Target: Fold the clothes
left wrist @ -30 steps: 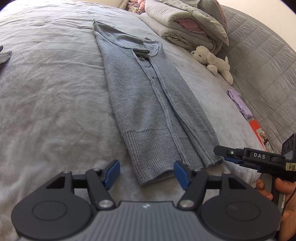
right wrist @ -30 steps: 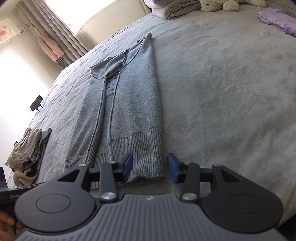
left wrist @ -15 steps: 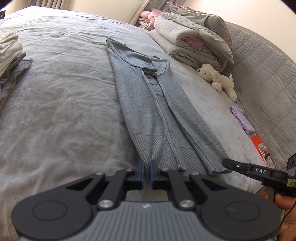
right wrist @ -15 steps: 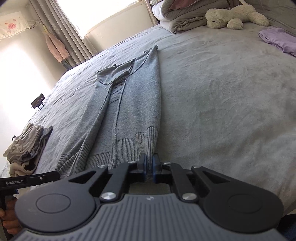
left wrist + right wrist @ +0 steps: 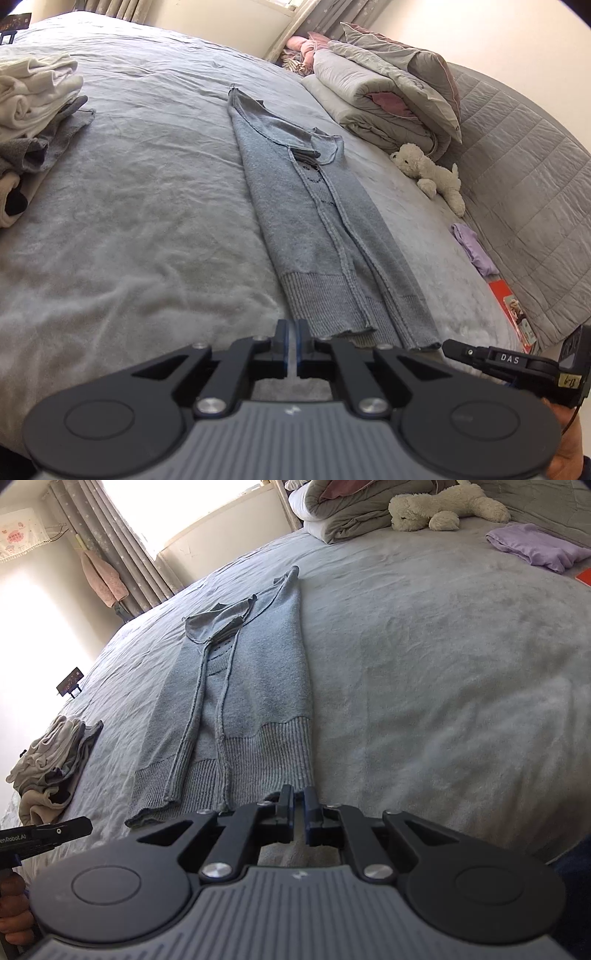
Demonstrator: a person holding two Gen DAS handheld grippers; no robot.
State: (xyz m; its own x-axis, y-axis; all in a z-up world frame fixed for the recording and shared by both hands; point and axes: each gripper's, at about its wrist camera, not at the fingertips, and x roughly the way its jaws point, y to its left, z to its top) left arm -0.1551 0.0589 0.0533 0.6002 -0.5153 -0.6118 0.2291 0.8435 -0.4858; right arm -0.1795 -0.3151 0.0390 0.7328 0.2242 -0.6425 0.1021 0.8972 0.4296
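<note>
one grey knit sweater [image 5: 325, 236] lies lengthwise on the bed [image 5: 129, 206], both sides folded inward. two hand-held grippers work at its ribbed hem: the left hand-held gripper [image 5: 292, 341] is clamped together on the hem's left corner, while the right hand-held gripper [image 5: 299, 806] sits at the right corner, its jaws opening with the hem edge between them. one pile of folded clothes [image 5: 33, 110], one plush toy [image 5: 430, 175] and one purple garment [image 5: 474, 249] rest nearby.
</note>
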